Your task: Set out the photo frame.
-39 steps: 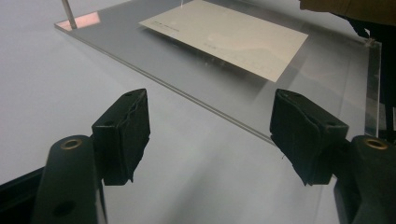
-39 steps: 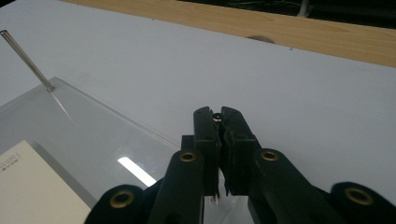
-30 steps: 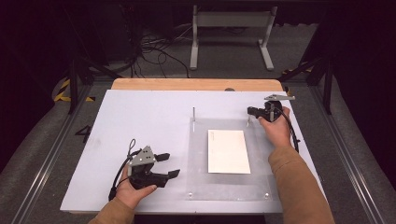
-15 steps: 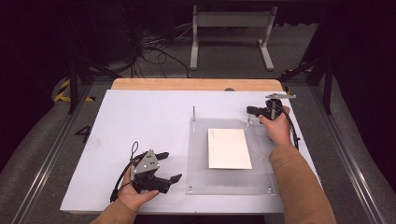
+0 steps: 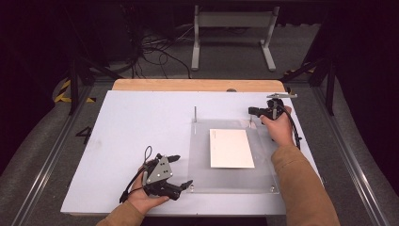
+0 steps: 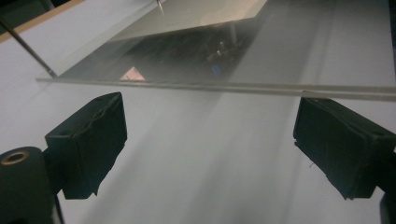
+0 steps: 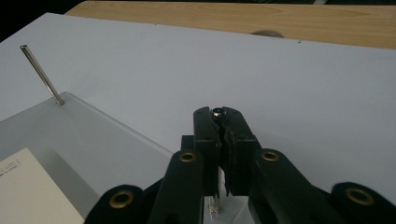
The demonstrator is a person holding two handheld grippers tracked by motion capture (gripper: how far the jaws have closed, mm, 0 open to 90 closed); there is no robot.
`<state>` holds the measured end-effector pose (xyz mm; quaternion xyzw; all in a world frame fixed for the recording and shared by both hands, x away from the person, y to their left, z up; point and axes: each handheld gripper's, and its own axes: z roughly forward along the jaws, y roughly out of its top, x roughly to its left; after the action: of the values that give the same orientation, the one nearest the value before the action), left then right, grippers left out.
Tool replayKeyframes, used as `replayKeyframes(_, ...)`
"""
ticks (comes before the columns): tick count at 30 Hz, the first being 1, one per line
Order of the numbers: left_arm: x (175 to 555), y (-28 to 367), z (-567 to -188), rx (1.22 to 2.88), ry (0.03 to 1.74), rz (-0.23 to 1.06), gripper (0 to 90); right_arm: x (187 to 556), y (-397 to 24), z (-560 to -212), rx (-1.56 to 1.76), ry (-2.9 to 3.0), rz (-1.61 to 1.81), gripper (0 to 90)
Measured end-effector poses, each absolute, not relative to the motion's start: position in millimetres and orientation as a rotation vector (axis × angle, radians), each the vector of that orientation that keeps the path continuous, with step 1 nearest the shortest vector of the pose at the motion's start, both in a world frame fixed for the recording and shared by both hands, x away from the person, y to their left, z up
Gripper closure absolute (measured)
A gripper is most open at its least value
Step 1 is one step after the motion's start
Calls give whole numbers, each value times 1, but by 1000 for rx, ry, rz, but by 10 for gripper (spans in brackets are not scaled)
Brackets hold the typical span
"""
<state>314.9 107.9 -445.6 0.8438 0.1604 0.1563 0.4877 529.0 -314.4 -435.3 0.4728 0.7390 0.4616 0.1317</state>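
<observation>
A clear plate (image 5: pixel 235 176) lies flat on the white board (image 5: pixel 141 122), right of its middle, with a thin metal pin standing at each far corner and a white card (image 5: pixel 230 148) lying on it. At the plate's far right corner, the right gripper (image 5: pixel 254 111) has its jaws clamped together on the right pin (image 7: pixel 218 112), whose rounded top shows between the pad tips in the right gripper view. The left pin (image 5: pixel 195 114) stands free at the far left corner. Just off the plate's near left corner, the left gripper (image 5: pixel 181 170) rests low over the board, its jaws wide apart after just opening, nothing between them; the plate's edge (image 6: pixel 210 86) runs just ahead of them. A wooden strip (image 5: pixel 197 85) borders the board's far side.
</observation>
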Motion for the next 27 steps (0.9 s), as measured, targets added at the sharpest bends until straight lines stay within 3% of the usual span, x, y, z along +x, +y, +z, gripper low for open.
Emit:
replayKeyframes(5, 311, 93, -449, 2053, 280, 454, 102, 530, -315, -436, 1387, 2150, 1349, 849)
replayKeyframes(13, 315, 87, -446, 1995, 233, 470, 154, 530, -314, -436, 1384, 2157, 1341, 847)
replayKeyframes(20, 320, 83, -451, 1989, 199, 497, 271, 531, -307, -446, 1385, 2217, 1251, 840)
replayKeyframes(27, 321, 87, -441, 1910, 185, 516, 479, 533, -306, -441, 1389, 2240, 1214, 834)
